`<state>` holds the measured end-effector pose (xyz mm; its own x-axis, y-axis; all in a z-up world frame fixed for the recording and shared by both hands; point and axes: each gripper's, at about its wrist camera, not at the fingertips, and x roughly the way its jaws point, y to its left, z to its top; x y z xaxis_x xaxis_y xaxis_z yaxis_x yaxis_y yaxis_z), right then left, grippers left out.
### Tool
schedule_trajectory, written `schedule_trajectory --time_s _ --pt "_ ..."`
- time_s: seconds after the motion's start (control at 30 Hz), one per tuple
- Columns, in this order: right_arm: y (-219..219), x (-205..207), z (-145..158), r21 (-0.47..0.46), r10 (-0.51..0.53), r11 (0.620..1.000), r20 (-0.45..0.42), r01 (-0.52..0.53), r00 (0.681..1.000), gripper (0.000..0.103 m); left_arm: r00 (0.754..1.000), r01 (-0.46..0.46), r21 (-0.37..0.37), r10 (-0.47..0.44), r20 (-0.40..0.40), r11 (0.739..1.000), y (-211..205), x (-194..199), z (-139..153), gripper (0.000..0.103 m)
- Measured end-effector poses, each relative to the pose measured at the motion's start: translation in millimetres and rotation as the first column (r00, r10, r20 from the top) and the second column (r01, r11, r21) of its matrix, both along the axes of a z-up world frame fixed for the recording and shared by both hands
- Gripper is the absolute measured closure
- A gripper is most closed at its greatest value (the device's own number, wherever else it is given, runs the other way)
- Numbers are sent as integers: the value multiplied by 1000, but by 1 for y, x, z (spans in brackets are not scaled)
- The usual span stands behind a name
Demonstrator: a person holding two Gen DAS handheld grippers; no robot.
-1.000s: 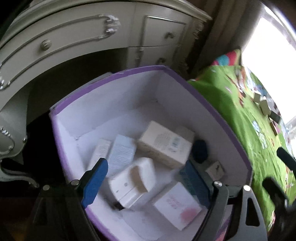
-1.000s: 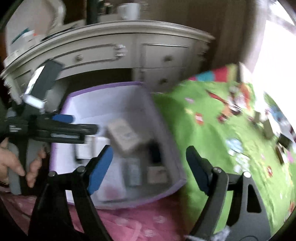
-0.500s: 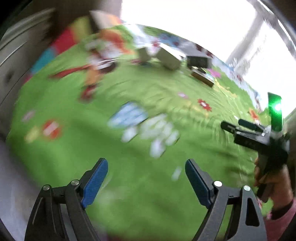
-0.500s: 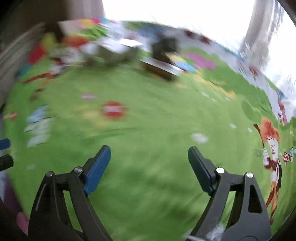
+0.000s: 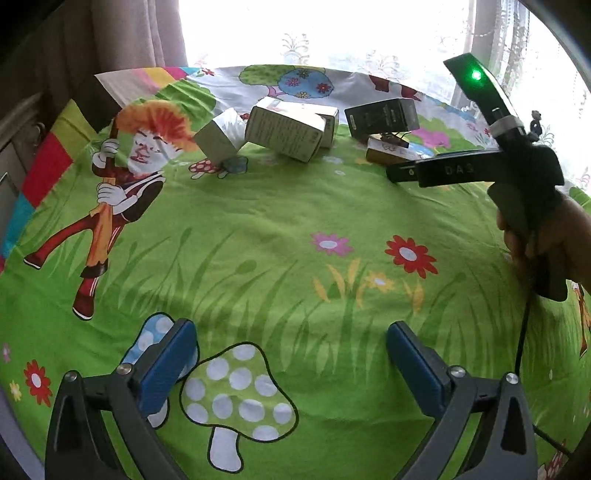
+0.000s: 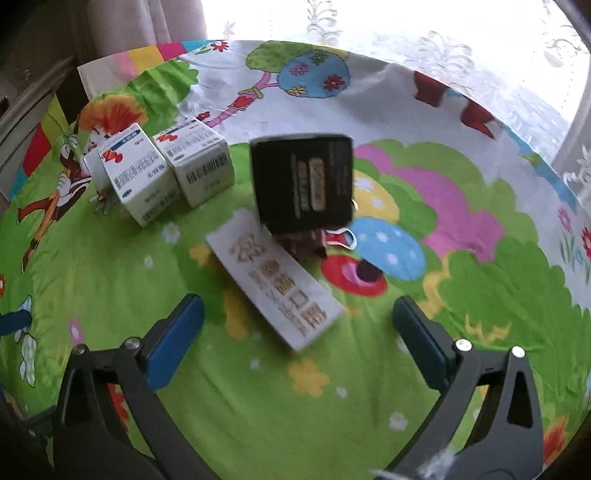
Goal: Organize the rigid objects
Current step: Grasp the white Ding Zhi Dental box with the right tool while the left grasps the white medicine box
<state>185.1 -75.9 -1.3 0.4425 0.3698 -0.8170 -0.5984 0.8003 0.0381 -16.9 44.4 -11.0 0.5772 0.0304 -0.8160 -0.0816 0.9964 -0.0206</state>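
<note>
Several small cartons lie on a green cartoon-print bedspread [image 5: 280,236]. In the right wrist view a flat white box with gold print [image 6: 275,282] lies just ahead of my open, empty right gripper [image 6: 295,339]. A black box [image 6: 303,184] stands behind it, and two white medicine boxes [image 6: 136,177] [image 6: 201,160] sit at the left. In the left wrist view my left gripper [image 5: 291,362] is open and empty, far from the boxes [image 5: 284,129]. The black box [image 5: 382,116] and the hand-held right gripper [image 5: 461,171] show at the right.
A curtain [image 5: 140,33] and a bright window [image 5: 332,29] stand behind the bed. A cream dresser edge [image 5: 14,125] shows at the far left. The bedspread runs broad and flat between my left gripper and the boxes.
Both grippers have swung away from the purple box with its cartons by the dresser. They now face the bedspread and the loose boxes. The right gripper has come close to the white gold-print box.
</note>
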Motion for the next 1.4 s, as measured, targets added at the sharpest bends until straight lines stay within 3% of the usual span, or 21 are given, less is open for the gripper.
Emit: schedule_trajectory --time_s 0.07,0.2,0.3,0.37,0.43,0.47,0.5,0.57,0.63,0.7,0.73,0.8,0.83,0.87,0.93,1.0,1.17,1.3,1.4 --pt "-2 -13 5 31 37 999 30 -37 999 64 1000 1 0 -1 1 1000 -1 3 -2 0" --pt "-10 -76 9 12 132 991 67 -133 989 65 1000 2 2 -2 0 1000 0 1 -1 0" --pt "-28 -116 11 7 123 992 62 -123 990 65 1000 2 -1 -2 -24 1000 1 1 3 0" --pt "-46 -144 13 8 92 996 65 -93 994 65 998 -47 -16 46 -51 999 6 20 11 0" --pt "-64 -168 12 18 44 999 71 -45 997 64 992 -112 -65 108 -65 992 12 41 17 0" --pt "-71 -177 12 28 15 999 76 -17 997 64 986 -161 -127 155 -61 979 18 55 20 0" --pt "-76 -181 12 31 2 1000 76 -4 997 64 979 -205 -189 198 -54 960 25 65 22 0" --pt "-77 -186 12 23 -10 1000 82 8 997 64 949 -310 -316 310 -49 897 40 88 24 0" --pt "-75 -185 13 21 -20 1000 81 19 996 63 898 -418 -400 437 -47 816 51 105 26 0" --pt "-73 -184 14 27 -26 999 77 24 997 62 852 -489 -425 522 -45 762 57 115 27 0" --pt "-73 -184 14 28 -27 999 77 25 997 62 818 -533 -440 573 -50 723 62 122 28 0" --pt "-74 -184 13 32 -27 999 74 25 997 62 787 -573 -448 613 -66 687 68 135 25 0" --pt "-74 -184 13 37 -28 999 71 25 997 62 778 -594 -417 624 -78 688 71 144 23 0" --pt "-75 -183 12 40 -27 999 69 24 997 62 785 -596 -362 615 -74 717 72 151 24 0" --pt "-78 -184 11 45 -27 999 66 24 997 62 817 -567 -278 573 -67 776 75 151 30 0" --pt "-78 -184 11 46 -28 999 66 25 997 62 830 -551 -239 554 -61 799 81 138 35 0" --pt "-79 -183 11 49 -29 998 63 26 998 62 855 -518 -218 512 -89 827 110 100 26 0" --pt "-78 -183 11 48 -31 998 63 28 998 61 851 -501 -303 526 1 811 108 81 45 0" --pt "-78 -183 11 50 -34 998 61 31 998 61 872 -453 -281 486 56 846 89 94 66 0"
